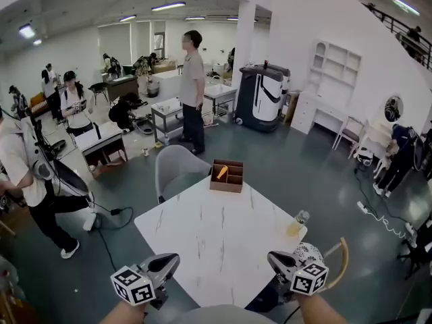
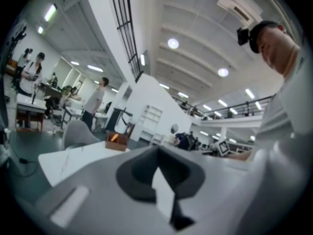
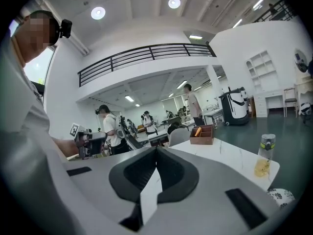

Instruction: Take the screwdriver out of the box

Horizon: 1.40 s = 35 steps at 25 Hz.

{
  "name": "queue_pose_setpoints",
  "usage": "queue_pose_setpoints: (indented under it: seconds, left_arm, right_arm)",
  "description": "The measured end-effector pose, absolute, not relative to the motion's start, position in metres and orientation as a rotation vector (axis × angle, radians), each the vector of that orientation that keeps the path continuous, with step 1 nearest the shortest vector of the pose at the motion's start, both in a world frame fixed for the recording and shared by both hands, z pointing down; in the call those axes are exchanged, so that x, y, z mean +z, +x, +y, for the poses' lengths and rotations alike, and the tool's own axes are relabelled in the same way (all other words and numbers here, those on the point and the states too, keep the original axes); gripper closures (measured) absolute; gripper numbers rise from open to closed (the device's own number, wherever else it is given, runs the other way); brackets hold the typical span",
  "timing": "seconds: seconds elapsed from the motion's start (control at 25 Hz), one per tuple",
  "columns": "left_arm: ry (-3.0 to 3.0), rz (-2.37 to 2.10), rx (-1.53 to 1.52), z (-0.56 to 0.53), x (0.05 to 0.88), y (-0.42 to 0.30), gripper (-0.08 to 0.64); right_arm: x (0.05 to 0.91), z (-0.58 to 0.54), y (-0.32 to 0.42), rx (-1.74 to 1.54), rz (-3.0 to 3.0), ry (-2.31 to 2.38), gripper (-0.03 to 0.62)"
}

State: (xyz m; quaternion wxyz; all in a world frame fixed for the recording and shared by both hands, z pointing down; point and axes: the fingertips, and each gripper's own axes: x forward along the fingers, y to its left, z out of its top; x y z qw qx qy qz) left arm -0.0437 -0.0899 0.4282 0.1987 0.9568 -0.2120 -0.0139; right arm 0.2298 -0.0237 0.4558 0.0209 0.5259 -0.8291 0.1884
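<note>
One orange-handled screwdriver (image 1: pixel 222 173) in brown box (image 1: pixel 226 187)

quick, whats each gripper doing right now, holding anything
left gripper: closed, jaws together, holding nothing
right gripper: closed, jaws together, holding nothing

The screwdriver (image 1: pixel 222 172) lies in the box (image 1: pixel 226 186) at the table's (image 1: pixel 216 241) far edge — a bottle (image 1: pixel 298 223) at its right corner, a chair (image 1: pixel 177 169) behind.

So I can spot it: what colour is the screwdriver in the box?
Orange screwdriver; head view shows it best.
</note>
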Motion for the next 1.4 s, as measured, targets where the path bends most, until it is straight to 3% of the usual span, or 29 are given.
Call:
queue_pose_setpoints:
  seconds: [0.48, 1.0, 1.4]
  left_arm:
    - [2.588, -0.784, 0.040, -0.121, 0.422, 0.072, 0.558]
    - [2.622, -0.723, 0.155, -0.198, 0.476, 0.062, 0.558]
    - [2.680, -0.543, 0.000, -0.303, 0.497, 0.081, 0.558]
  right_arm:
    - [0.485, -0.093, 0.304, 0.517, -2.752, 1.322, 0.586]
    - [0.538, -0.183, 0.294, 0.488, -2.647, 1.340, 0.584]
    - [0.543, -0.260, 0.261, 0.442, -2.382, 1.339, 0.584]
